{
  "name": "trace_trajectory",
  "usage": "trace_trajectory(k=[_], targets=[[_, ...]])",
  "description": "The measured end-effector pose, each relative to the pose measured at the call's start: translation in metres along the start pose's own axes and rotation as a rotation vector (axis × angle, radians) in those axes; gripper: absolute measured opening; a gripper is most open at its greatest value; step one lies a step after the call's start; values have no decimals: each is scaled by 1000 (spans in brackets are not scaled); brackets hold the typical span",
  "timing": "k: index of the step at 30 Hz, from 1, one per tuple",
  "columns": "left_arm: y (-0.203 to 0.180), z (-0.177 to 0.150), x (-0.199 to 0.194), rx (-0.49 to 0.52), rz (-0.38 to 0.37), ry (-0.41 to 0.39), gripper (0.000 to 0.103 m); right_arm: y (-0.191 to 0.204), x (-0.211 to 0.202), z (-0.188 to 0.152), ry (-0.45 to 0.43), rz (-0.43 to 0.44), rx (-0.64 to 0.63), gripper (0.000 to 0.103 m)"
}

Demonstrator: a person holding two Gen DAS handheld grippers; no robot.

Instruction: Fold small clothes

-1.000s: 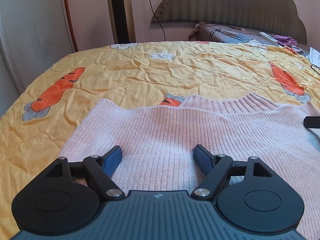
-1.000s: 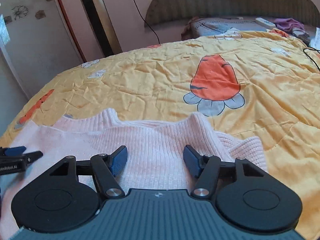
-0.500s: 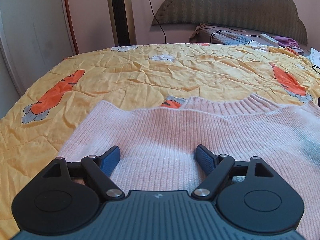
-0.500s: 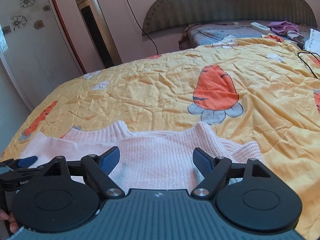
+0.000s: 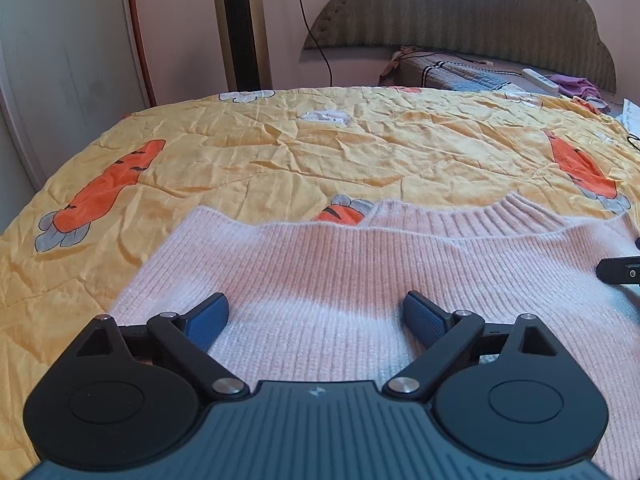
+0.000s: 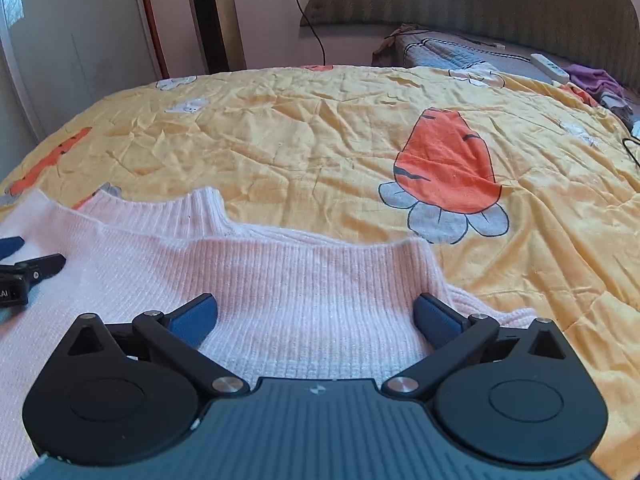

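Both the left gripper (image 5: pixel 316 316) and right gripper (image 6: pixel 316 316) jaws have just released, seemingly hovering over the pink sweater (image 5: pixel 360 272).

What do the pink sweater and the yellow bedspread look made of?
Pink sweater: soft rib knit, likely wool or acrylic; vertical ribs and a slightly fuzzy matte surface show. Yellow bedspread: thin woven cloth, probably cotton or polyester, printed with carrots; it holds sharp fine creases and has a faint sheen. The exact fibre of either cannot be told.
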State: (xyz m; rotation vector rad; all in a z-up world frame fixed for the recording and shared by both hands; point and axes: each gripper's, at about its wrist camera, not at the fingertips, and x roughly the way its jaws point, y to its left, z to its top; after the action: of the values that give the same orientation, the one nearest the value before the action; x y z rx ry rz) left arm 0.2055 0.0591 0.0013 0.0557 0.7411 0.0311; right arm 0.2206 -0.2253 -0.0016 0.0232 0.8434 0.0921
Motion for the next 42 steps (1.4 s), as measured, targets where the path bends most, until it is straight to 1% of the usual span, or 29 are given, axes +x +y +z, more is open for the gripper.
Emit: trace_trajectory(k=[3,5,7,9,11,13,14,16,18,19,21,22,23,24,25,26,29,32,34,35,36,38,39,41,42], targets=[[6,-10,-30,-48,14,-53,95,-4,-6,-5,-21,23,29,100],[11,-15,-53,-81,-5,-104,95,-8,-11,-8,-40,38,51,99],[15,-16,-69,-94,-24,-122,95,-10,-14,-10,-56,34,63,100],[21,-17,-74,-121,-46,-98,95,-12,-16,-10,-68,36,80,100],[26,-21,-68,-146,-90,-30,95,-15,-18,-11,-81,45,100,100],[27,-27,-59,-129,-90,10,95,-16,-22,-13,-96,39,115,99],[27,-30,-58,-118,-85,5,95,-16,-25,-13,-102,32,117,99],[23,-35,-59,-106,-81,-12,96,-15,-40,-13,-130,-21,138,93],[19,-37,-57,-89,-76,-20,101,-13,-59,-16,-182,-54,161,98],[16,-38,-55,-80,-69,-23,103,-12,-68,-18,-206,-43,150,100],[12,-40,-51,-68,-49,-30,103,-8,-73,-24,-200,-13,88,102],[12,-41,-48,-74,-49,-36,103,-6,-68,-29,-160,-32,35,102],[13,-42,-45,-77,-48,-44,103,-6,-55,-36,-101,-63,-5,100],[14,-43,-42,-75,-50,-56,103,-12,-49,-48,-126,-48,-15,100],[15,-43,-40,-78,-56,-62,103,-19,-52,-51,-154,-18,16,100],[16,-42,-38,-84,-58,-59,103,-22,-53,-49,-151,-7,37,100],[16,-42,-41,-75,-54,-56,103,-17,-49,-47,-135,-36,5,100],[17,-47,-70,-87,-45,-71,103,-13,-53,-46,-126,-54,10,100],[25,-59,-102,-121,-86,-114,103,-3,-67,-47,-125,-93,10,101],[31,-67,-116,-155,-101,-126,103,2,-77,-49,-142,-98,14,101],[36,-75,-128,-195,-108,-132,103,7,-91,-54,-171,-78,18,102],[45,-91,-143,-261,-112,-142,103,16,-114,-62,-209,5,13,103],[45,-97,-146,-271,-111,-147,103,21,-124,-66,-220,44,16,103],[39,-103,-142,-222,-86,-130,103,33,-134,-70,-222,112,8,103],[34,-103,-137,-195,-62,-114,103,40,-132,-71,-214,131,-15,103]])
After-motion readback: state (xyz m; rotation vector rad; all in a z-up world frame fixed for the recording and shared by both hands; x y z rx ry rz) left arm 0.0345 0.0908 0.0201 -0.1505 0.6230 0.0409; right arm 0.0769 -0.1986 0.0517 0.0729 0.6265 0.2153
